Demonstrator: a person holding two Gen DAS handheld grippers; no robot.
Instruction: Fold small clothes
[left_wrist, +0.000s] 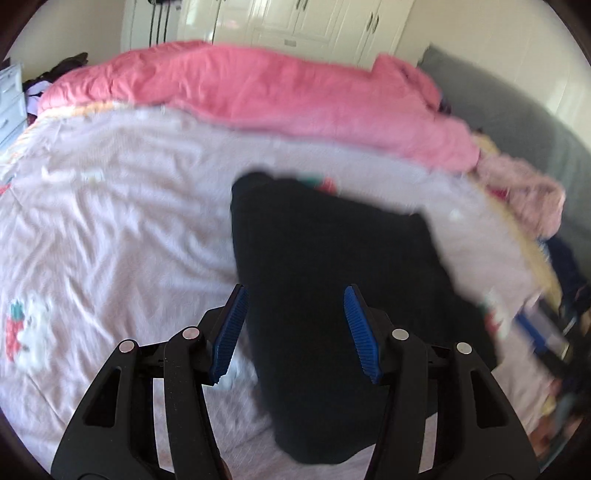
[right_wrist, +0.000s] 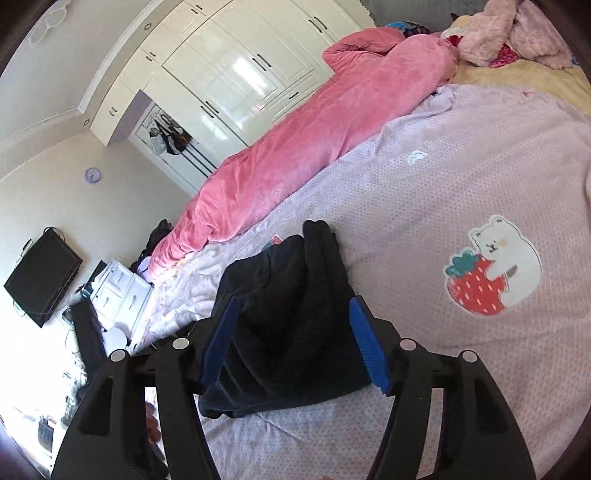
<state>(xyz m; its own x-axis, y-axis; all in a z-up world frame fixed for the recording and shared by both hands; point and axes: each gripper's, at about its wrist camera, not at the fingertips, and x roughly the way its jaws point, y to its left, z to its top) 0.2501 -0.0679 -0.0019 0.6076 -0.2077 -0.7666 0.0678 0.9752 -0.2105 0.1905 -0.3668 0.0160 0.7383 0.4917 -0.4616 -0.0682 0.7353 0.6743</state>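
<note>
A dark navy garment lay folded on the pale lilac bedsheet of the bed, near its edge, with a rolled pink duvet well behind it. The left gripper hung over the cloth, jaws parted, pads clear of the fabric. The right gripper stood likewise above the garment's near end, jaws spread wide and gripping nothing. A bear-and-strawberry print showed beside it.

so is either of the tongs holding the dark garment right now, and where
Nothing is held. Both the left tongs and right tongs stand open over the dark garment, pads clear of the cloth.
</note>
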